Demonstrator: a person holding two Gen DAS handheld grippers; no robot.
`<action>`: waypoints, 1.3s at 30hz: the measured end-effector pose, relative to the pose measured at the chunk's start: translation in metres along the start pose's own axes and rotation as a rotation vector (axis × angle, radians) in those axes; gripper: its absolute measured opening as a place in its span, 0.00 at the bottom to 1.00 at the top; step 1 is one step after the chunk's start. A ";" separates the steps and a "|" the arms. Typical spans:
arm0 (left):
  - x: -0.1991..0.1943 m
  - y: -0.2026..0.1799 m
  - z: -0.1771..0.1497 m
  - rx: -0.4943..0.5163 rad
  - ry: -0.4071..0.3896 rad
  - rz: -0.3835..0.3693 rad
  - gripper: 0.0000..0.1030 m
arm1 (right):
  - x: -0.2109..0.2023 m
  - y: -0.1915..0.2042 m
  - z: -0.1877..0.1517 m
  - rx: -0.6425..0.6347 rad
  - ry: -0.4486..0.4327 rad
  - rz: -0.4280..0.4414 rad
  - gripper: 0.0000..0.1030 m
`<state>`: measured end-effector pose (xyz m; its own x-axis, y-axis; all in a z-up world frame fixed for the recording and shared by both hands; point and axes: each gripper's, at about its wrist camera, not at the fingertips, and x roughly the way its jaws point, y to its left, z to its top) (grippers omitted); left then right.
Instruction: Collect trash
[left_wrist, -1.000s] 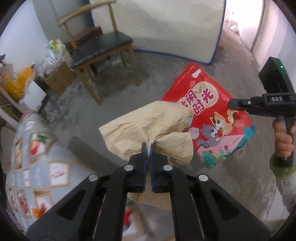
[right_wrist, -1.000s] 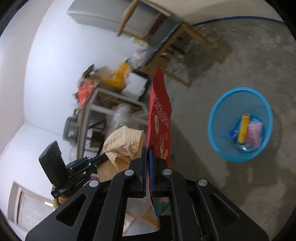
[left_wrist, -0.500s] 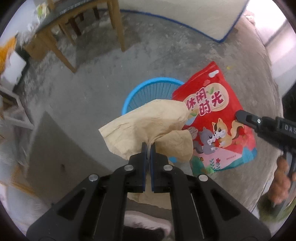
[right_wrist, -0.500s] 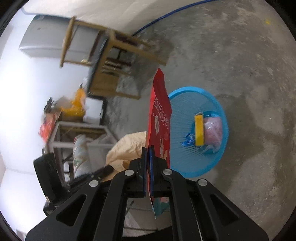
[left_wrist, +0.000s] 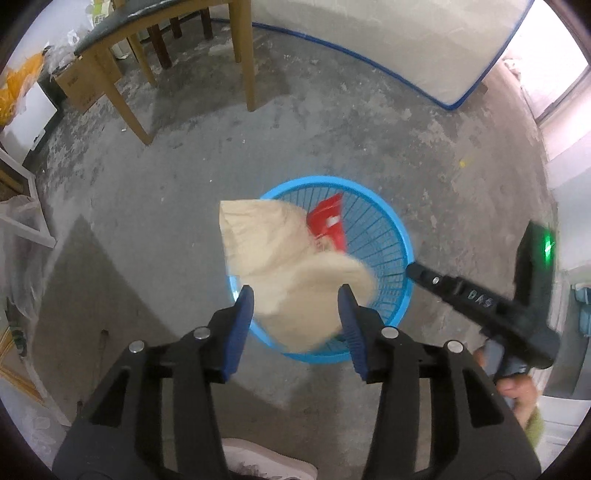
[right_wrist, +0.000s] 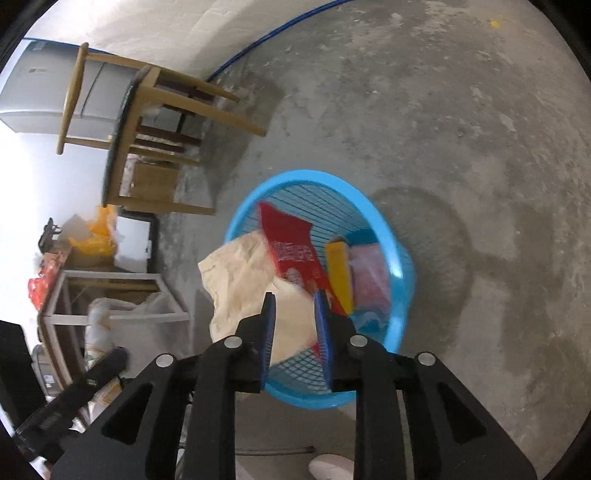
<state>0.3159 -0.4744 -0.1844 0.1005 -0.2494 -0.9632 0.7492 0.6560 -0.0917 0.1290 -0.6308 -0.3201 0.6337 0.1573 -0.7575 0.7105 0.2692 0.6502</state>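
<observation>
- Blue pads of the left gripper (left_wrist: 296, 300), pinched shut on the paper (left_wrist: 284, 258) a second before, were spreading; the paper hung loose between them, over the basket (left_wrist: 400, 236).
- The right gripper (right_wrist: 294, 308) was opening too; its red bag (right_wrist: 291, 247) had dropped free into the basket.
- Both hands had sunk from chair (left_wrist: 155, 55) height toward the floor (left_wrist: 369, 140).
</observation>
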 end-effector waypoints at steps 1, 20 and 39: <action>-0.003 0.001 -0.001 0.001 -0.005 -0.002 0.45 | -0.002 -0.003 -0.002 0.005 -0.008 -0.005 0.29; -0.157 0.030 -0.060 0.067 -0.158 -0.010 0.58 | -0.098 0.013 -0.033 -0.179 -0.113 -0.105 0.56; -0.403 0.129 -0.353 -0.221 -0.532 0.320 0.79 | -0.093 0.123 -0.080 -0.551 -0.048 -0.208 0.93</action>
<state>0.1412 -0.0379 0.1030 0.6483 -0.2985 -0.7004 0.4823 0.8728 0.0744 0.1328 -0.5369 -0.1747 0.5201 0.0087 -0.8540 0.5657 0.7457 0.3521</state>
